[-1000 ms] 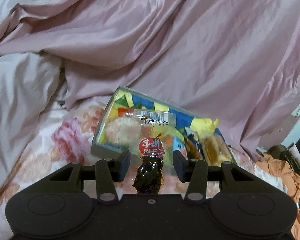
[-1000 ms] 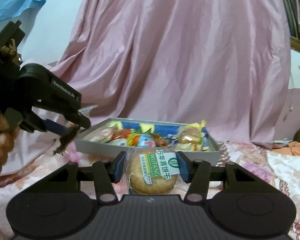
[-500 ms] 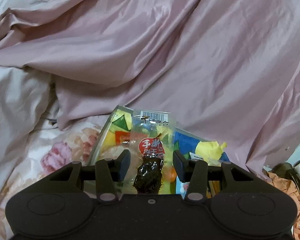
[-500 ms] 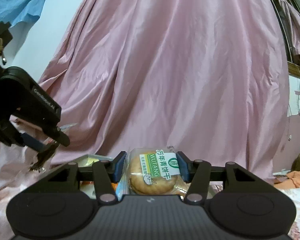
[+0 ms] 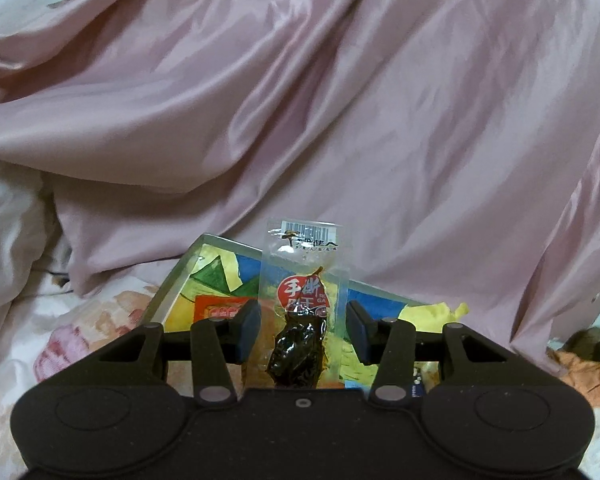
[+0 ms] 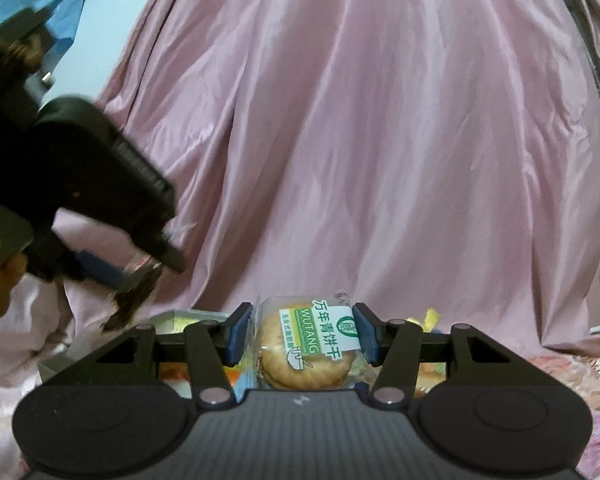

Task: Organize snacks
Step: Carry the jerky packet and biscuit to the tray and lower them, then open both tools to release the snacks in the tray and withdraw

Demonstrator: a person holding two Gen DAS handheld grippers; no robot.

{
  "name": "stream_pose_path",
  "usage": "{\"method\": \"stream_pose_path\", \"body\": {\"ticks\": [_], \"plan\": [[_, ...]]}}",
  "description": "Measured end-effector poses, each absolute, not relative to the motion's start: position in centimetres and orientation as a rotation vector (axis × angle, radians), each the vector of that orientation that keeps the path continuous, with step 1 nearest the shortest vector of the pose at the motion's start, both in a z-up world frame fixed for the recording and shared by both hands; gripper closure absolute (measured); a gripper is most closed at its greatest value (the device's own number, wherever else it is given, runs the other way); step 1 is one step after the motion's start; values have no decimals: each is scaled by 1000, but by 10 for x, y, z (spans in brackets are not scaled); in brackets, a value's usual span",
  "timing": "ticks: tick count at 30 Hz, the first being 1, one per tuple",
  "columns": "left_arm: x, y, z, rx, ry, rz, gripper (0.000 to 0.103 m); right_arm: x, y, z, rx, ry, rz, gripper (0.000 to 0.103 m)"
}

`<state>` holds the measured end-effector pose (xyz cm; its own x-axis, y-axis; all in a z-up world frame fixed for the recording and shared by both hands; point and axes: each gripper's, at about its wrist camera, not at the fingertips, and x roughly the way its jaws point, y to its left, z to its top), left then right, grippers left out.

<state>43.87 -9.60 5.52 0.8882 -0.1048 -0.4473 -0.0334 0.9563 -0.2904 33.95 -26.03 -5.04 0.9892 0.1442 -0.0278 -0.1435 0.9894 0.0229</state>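
We carry one snack in each gripper above the tray [image 5: 168,300], which sits on the flowered bedcover [image 5: 80,332] in front of the pink drape [image 5: 340,120].

Our left gripper [image 5: 302,334] has its fingers closed on a clear pouch [image 5: 303,280] with a dark dried piece inside. The pouch stands upright between them, its barcode end above the fingertips. The film is thin and slick, so we judge it could slide or twist out if we tilt or jolt, and the loose top may snag on the tray wall as we lower it.

Our right gripper [image 6: 302,338] is clamped on a wrapped biscuit [image 6: 306,354], label facing us. Squeezing harder could crack it; easing off too high could let it bounce out over the rim.

The tray already holds several packets, the red one [image 5: 220,312] among them, so space looks tight. Both grippers head for the same tray, and the left one appears close by in the right view, so we risk knocking them together or pushing the tray across the soft cover.
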Motion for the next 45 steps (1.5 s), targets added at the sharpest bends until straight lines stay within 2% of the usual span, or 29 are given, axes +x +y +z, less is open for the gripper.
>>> {"method": "stream_pose_path", "body": {"ticks": [16, 18, 25, 27, 29, 32, 45], "plan": [[454, -102, 28, -268, 528, -22, 53, 362, -256, -64, 17, 118, 183, 38], [454, -102, 28, -265, 526, -17, 49, 362, -258, -64, 23, 119, 184, 36], [449, -100, 30, -262, 507, -5, 21, 368, -259, -62, 30, 127, 178, 30], [446, -100, 33, -271, 496, -3, 16, 368, -259, -61, 29, 124, 174, 22], [443, -99, 36, -275, 485, 1, 7, 367, -259, -59, 31, 115, 173, 19], [437, -98, 43, -278, 456, 3, 1, 365, -262, -55, 31, 103, 169, 15], [407, -95, 78, -301, 393, 32, 1, 347, -278, -22, 54, 62, 144, 1]]}}
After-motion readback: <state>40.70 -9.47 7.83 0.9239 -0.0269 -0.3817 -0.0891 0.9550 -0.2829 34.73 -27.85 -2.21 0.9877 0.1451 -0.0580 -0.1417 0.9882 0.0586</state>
